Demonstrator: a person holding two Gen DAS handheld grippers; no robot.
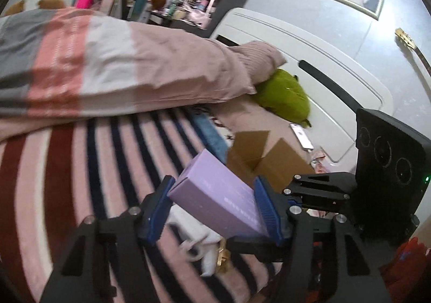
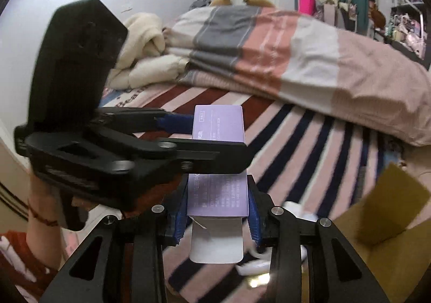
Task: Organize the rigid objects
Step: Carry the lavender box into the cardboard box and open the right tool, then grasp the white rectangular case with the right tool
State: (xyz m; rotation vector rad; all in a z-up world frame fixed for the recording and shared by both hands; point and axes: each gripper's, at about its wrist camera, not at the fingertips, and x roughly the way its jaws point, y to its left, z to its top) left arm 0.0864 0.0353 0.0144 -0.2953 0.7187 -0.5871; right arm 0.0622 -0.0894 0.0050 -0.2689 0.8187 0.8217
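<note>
The left gripper (image 1: 212, 211) pinches a lilac box (image 1: 215, 195) between its blue pads (image 1: 265, 208), which press on the two long sides. The right gripper (image 2: 218, 211) pinches the same lilac box (image 2: 218, 195) at the other end, its pads tight on both narrow sides. A white flap (image 2: 215, 238) of the box hangs open between the right fingers, toward the camera. In the right wrist view the left gripper (image 2: 202, 138) crosses in front from the left side and clamps the box further out, so the box sits between the two claws, lifted above the bed.

Below the box lies a striped blanket (image 1: 94, 168) with pink, dark red and navy bands. Some white small things (image 1: 199, 243) lie on it just under the left claw. An open cardboard box (image 1: 269, 157) stands just beyond the left claw, a little to the right. Further out a pink and grey duvet (image 1: 107, 60) is piled, and a green cushion (image 1: 285, 95) lies near the headboard (image 1: 323, 60).
</note>
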